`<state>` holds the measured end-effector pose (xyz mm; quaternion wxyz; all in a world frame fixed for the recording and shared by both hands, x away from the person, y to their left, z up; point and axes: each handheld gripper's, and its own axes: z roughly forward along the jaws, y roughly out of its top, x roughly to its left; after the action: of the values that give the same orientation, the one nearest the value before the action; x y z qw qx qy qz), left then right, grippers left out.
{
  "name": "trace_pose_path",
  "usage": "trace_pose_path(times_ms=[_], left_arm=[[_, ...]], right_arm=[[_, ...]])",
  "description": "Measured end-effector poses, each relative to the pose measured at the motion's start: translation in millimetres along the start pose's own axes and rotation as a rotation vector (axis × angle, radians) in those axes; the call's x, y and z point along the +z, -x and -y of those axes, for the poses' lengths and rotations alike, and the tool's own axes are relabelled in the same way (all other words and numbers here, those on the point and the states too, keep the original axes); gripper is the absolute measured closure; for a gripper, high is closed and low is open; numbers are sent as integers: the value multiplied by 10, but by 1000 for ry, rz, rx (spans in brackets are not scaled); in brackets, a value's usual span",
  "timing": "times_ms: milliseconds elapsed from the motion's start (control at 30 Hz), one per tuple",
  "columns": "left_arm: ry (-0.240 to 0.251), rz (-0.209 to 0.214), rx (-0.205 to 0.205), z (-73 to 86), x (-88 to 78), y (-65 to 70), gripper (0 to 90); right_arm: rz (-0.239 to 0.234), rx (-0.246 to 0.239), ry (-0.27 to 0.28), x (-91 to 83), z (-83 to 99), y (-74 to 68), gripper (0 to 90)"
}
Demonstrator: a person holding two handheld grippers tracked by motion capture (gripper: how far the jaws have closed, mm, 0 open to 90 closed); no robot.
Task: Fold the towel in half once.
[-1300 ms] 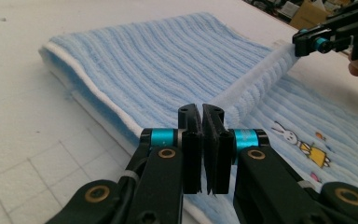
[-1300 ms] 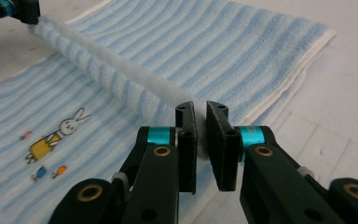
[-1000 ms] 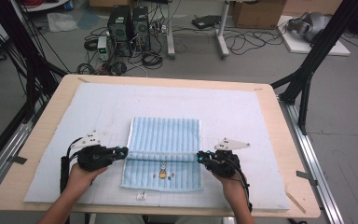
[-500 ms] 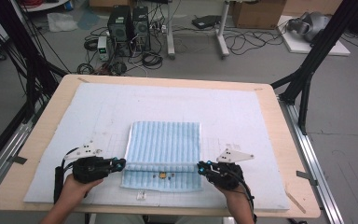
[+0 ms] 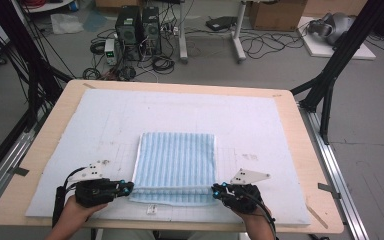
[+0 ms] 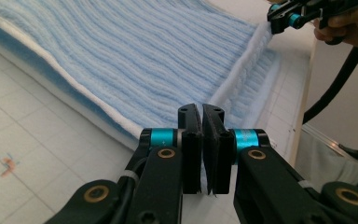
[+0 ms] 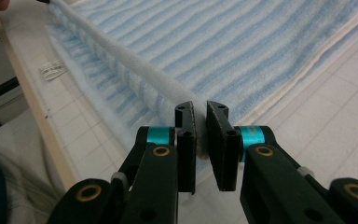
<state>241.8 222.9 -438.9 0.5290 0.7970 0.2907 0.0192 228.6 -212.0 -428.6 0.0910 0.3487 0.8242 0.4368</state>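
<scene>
Towel (image 5: 176, 160) edge, pinched by both grippers (image 5: 126, 188) (image 5: 215, 189), has been pulled nearer since before, probably completing the fold.

fingers (image 6: 204, 140) shut on striped towel (image 6: 135, 51) corner

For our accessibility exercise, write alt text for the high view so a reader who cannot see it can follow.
A person's two hand-held grippers, the left gripper and right gripper, are each shut on a near corner of a blue striped towel, holding its white-edged near edge just above the white mat on a wooden table.
</scene>
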Motion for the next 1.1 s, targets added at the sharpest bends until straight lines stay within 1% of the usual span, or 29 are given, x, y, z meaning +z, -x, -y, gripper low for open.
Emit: trace_pose_path(times_ms=[33, 67, 100, 133, 167, 233, 267, 300, 333, 400, 467, 533, 567, 600, 667, 733, 833, 867, 900, 933, 1000, 1033, 1067, 1100], left_arm=[[0, 1, 3, 5, -9, 7, 853], [4, -4, 9, 6, -14, 9, 839], [17, -16, 2, 3, -19, 14, 798], [25, -34, -6, -9, -22, 6, 704], [35, -46, -13, -23, -24, -5, 670], [58, -68, -20, -59, -27, -32, 641], [65, -74, -22, -73, -27, -44, 628], [76, -87, -26, -91, -23, -58, 626], [84, -91, -28, -110, -20, -73, 620], [96, -112, -29, -150, -3, -108, 612], [105, -116, -37, -177, 27, -139, 613], [100, -123, -41, -196, 67, -166, 622], [93, -127, -41, -204, 109, -186, 628], [85, -138, -40, -211, 148, -206, 628], [68, -154, -44, -237, 228, -266, 626], [61, -169, -60, -283, 294, -339, 617], [73, -187, -67, -379, 373, -448, 592], [73, -190, -66, -393, 386, -465, 589], [70, -196, -72, -432, 415, -510, 585], [68, -198, -77, -457, 433, -539, 573], [73, -227, -68, -526, 468, -607, 545], [78, -249, -68, -582, 485, -657, 531], [84, -256, -62, -610, 494, -682, 524], [87, -263, -58, -638, 504, -703, 525]], right_arm=[[-1, -7, -1, -9, 8, -7, 816], [-6, -2, -5, -19, 13, -17, 807], [-8, -5, -4, -22, 16, -17, 781], [-16, 7, -1, -30, 15, -9, 708], [-16, 24, 1, -37, 9, 4, 697], [-11, 31, 25, -54, -7, 30, 659], [-4, 45, 39, -65, -23, 49, 658], [3, 43, 47, -64, -35, 61, 658], [13, 52, 47, -58, -52, 67, 658], [36, 50, 39, -9, -85, 85, 660], [44, 52, 30, 53, -109, 94, 657], [50, 41, 15, 155, -150, 103, 644], [52, 39, 13, 175, -159, 105, 634], [62, 33, 8, 226, -186, 112, 614], [81, 25, 7, 295, -230, 131, 607], [87, 16, -2, 356, -259, 146, 607], [88, -6, -48, 450, -257, 136, 625], [96, -18, -79, 476, -244, 123, 633], [101, -29, -91, 486, -237, 119, 638], [117, -53, -109, 496, -219, 99, 643], [118, -67, -119, 477, -216, 96, 645], [126, -79, -124, 469, -215, 90, 647], [135, -103, -134, 454, -205, 76, 647], [139, -104, -136, 443, -199, 71, 647]])
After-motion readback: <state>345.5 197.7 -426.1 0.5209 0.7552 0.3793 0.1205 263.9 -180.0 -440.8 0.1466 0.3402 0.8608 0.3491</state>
